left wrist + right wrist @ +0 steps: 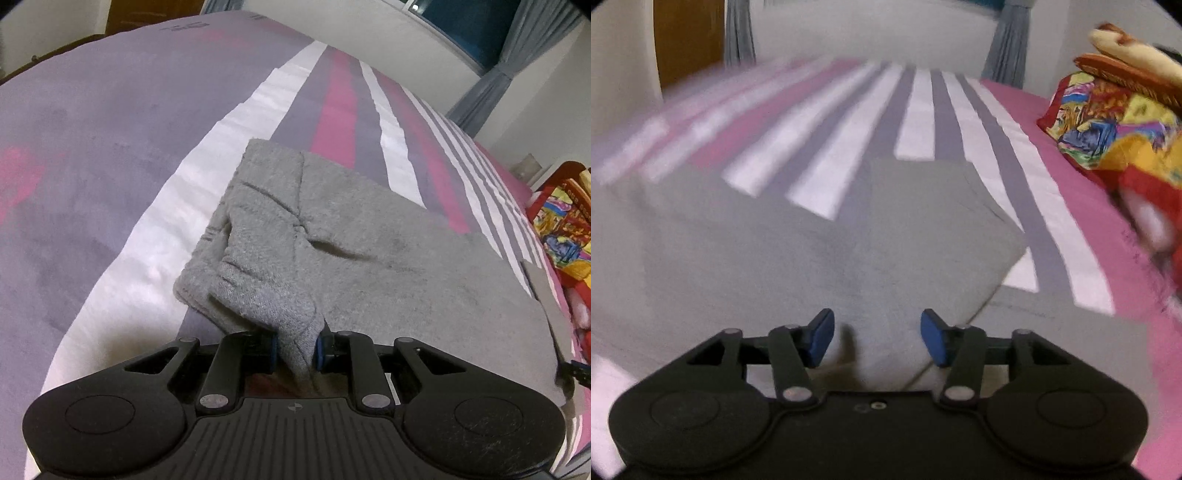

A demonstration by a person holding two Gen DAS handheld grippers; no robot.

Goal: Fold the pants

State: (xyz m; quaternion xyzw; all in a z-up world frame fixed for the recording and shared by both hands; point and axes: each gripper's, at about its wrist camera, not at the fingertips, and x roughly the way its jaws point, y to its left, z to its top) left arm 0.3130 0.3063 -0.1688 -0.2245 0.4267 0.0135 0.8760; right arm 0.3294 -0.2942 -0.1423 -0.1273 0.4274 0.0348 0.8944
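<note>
On my left, the left gripper (295,349) is clamped on a bunched corner of the grey pants (369,266); the fabric rises from the bed into a peak between the blue pads (320,350), so I read that as a firm pinch; beyond it the near part of the garment is rumpled and doubled over itself, with a seam and a small dark gap showing where the layers meet; the rest lies flat across the striped bedspread (332,107), which runs pink, white and grey toward the curtained window (461,29).

Moving right, the right gripper (877,338) hangs above the same pants (812,240) with its jaws apart and nothing between them; the picture is smeared; a fold edge of the cloth runs off diagonally just ahead of its right pad; farther right a bright patterned cushion (1108,129) sits on the pink sheet, well apart from the garment.

My judgement: I am mid-fold, one corner lifted, the partner corner not yet taken; the next move calls for lowering the right jaws onto the matching edge and pinching all layers, then carrying both corners across together so the fold lands square.
</note>
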